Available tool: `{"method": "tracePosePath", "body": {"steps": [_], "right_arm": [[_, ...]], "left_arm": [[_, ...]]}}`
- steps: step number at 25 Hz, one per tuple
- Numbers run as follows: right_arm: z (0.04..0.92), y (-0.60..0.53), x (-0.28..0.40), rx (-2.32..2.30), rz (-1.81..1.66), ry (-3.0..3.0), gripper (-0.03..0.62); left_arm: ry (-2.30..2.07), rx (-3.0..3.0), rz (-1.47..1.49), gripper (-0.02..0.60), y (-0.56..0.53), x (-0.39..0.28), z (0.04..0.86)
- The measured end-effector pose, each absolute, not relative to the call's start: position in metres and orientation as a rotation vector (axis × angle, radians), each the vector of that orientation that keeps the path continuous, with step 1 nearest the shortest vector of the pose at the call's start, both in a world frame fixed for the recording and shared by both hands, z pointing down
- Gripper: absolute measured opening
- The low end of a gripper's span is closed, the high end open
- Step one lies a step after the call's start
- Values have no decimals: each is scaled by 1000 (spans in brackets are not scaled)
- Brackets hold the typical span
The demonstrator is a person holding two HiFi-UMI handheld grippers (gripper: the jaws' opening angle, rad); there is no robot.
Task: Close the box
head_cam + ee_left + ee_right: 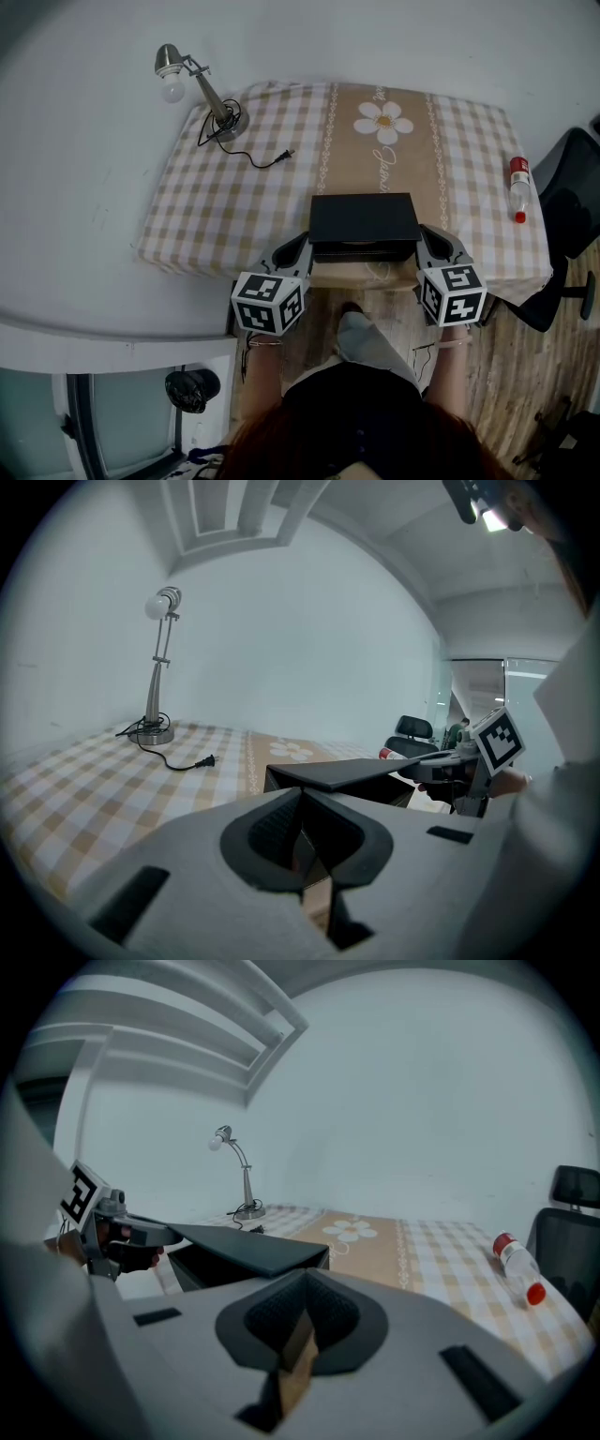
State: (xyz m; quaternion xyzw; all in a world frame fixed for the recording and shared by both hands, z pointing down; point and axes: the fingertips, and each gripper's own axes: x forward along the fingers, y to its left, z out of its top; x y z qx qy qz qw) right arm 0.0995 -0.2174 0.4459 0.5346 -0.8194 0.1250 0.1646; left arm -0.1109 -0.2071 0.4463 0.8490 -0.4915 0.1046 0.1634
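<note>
Checked-cloth table (234,206), pale wall behind. Box (364,251) sits at the near edge, long axis left to right, lid (364,217) part-raised over the base. My left gripper (302,246) is at the box's left end and my right gripper (427,239) at its right end, equally near. Both sets of fingers are drawn together, apparently pinching the lid's near corners. Next move, I judge: lower both ends level. Lamp (202,89) stands beyond the box to its left, bottle (518,187) well to its right.

A plain office-like room: bare white walls, a black swivel chair (569,202) right of the right tool (427,242), a desk lamp (197,89) beyond the left tool (300,246), cloth-covered counter (234,202), wood floor (511,375).
</note>
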Motion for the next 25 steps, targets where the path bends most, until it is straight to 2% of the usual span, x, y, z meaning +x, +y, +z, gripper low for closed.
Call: {"method": "tracePosePath", "body": {"steps": [25], "right_arm": [[452,-187,102,1515,368,-2335,17]], "left_arm": [[-1413,2403,332,26,-182,-109,454]]}}
